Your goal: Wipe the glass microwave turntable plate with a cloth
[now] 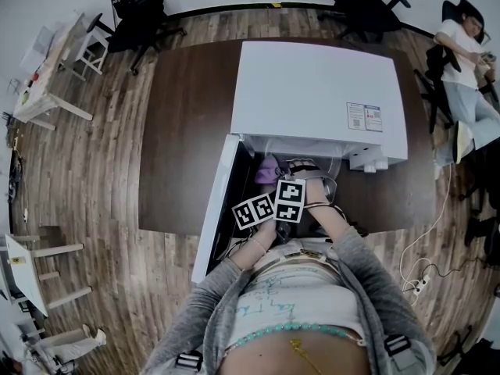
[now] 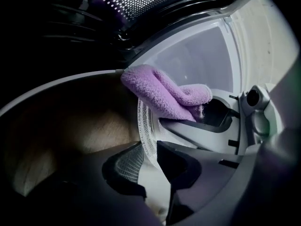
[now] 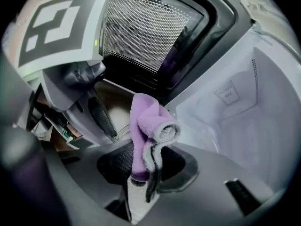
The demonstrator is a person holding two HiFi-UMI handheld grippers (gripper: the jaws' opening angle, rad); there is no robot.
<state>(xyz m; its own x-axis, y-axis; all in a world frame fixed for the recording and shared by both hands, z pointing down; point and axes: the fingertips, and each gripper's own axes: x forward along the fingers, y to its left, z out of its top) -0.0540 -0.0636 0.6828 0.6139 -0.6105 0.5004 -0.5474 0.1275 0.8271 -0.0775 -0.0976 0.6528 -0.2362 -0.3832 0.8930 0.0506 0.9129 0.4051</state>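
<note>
Inside the open microwave (image 1: 312, 92), the left gripper (image 2: 149, 161) pinches the plate (image 2: 146, 131) by its rim, while the right gripper (image 3: 143, 168) clamps the cloth (image 3: 143, 119) (purple, folded) against it.

We see one dark brown table (image 1: 183, 131) standing on a wood-plank floor (image 1: 101, 194). Directly on the table is only a white microwave (image 1: 312, 92), its door (image 1: 215, 201) swung open past the near edge. Also on the floor are black office chairs (image 1: 133, 10), a white table (image 1: 47, 80) at left and a power strip (image 1: 420, 285) at right.
</note>
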